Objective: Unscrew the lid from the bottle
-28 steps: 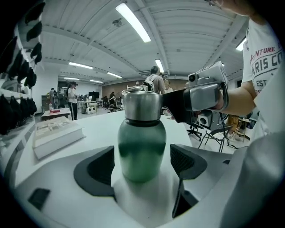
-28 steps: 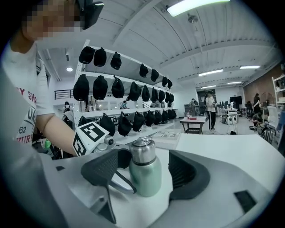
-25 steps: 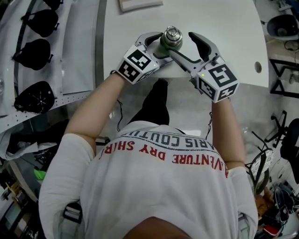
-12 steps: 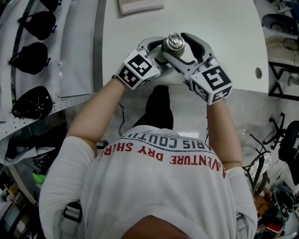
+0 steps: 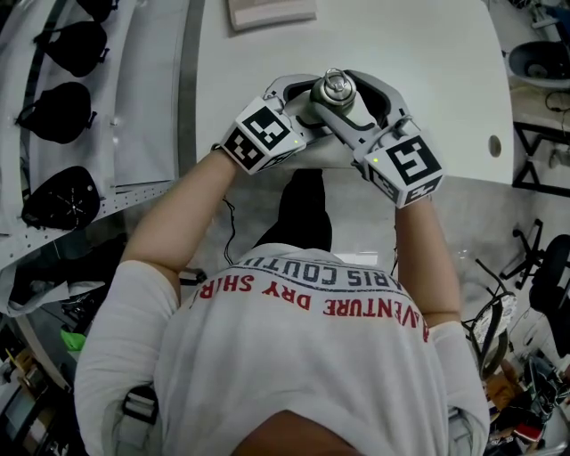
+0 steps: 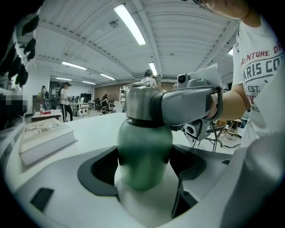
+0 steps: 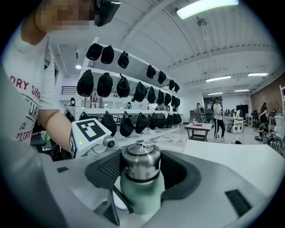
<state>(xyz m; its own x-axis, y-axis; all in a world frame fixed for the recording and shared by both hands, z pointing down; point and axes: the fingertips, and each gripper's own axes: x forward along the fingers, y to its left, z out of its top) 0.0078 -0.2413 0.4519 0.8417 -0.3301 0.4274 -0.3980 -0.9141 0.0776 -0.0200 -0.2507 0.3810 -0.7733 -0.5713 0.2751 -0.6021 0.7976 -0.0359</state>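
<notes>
head view, hidden: only the steel lid [image 5: 335, 87] shows from above, and the jaws cover everything under it. White box [image 5: 272, 11] at the table's [image 5: 445, 80] far edge is cut off by the frame.
head view, place: lid sits at the table's near edge, between both grippers.
left gripper view: left gripper [image 6: 144, 165] pinches the green bottle [image 6: 144, 149] by its body. Base is out of sight, and the lid is mostly behind the right gripper's jaw.
right gripper view: right gripper [image 7: 142, 171] jaws have just been closing and now press on the lid. Bottle's lower part is cut off.
vs 1 s ago: right jaws stood wide beside the lid, now they wrap it. Left grip is unchanged.
</notes>
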